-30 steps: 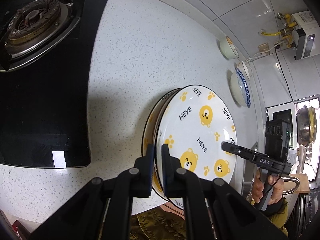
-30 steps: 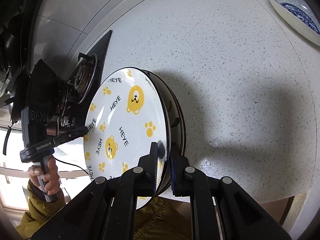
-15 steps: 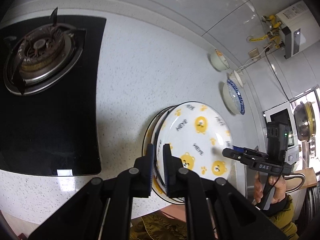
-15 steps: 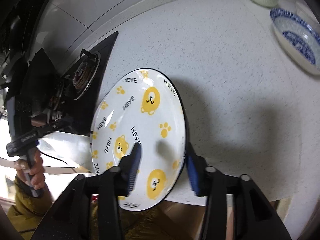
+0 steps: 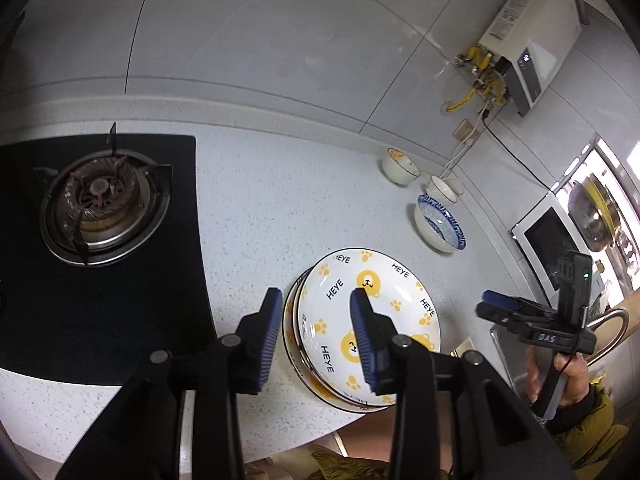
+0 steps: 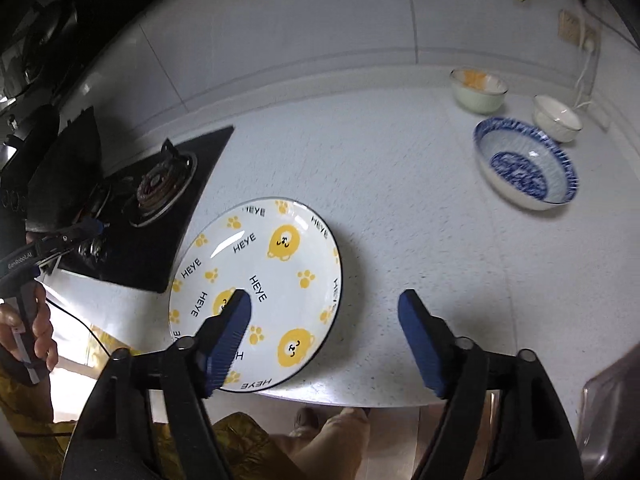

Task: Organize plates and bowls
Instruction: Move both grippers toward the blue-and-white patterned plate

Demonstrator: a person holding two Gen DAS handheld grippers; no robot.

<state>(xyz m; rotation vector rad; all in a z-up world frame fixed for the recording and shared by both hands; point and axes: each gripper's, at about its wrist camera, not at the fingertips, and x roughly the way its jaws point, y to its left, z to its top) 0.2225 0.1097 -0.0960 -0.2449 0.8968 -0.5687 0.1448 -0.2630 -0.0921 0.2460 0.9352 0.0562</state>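
Observation:
A stack of white plates with yellow bears and "HEYE" print point(image 5: 372, 320) lies flat near the counter's front edge; it also shows in the right wrist view point(image 6: 276, 284). My left gripper point(image 5: 316, 328) is open above the stack's left rim, holding nothing. My right gripper point(image 6: 324, 320) is open wide above the stack's right edge, holding nothing. A blue-patterned bowl point(image 6: 524, 168), a small white bowl point(image 6: 558, 118) and a pale bowl with orange inside point(image 6: 478, 90) stand at the back right; the blue bowl point(image 5: 440, 224) also shows in the left wrist view.
A black gas hob with a burner point(image 5: 104, 208) lies left of the plates. The speckled white counter point(image 6: 400, 184) stretches between plates and bowls. A metal sink edge point(image 6: 612, 400) is at the far right. A water heater point(image 5: 524, 64) hangs on the tiled wall.
Both grippers opened and let go of the plates, which now lie flat on the counter. Both grippers have drawn back and up from the stack.

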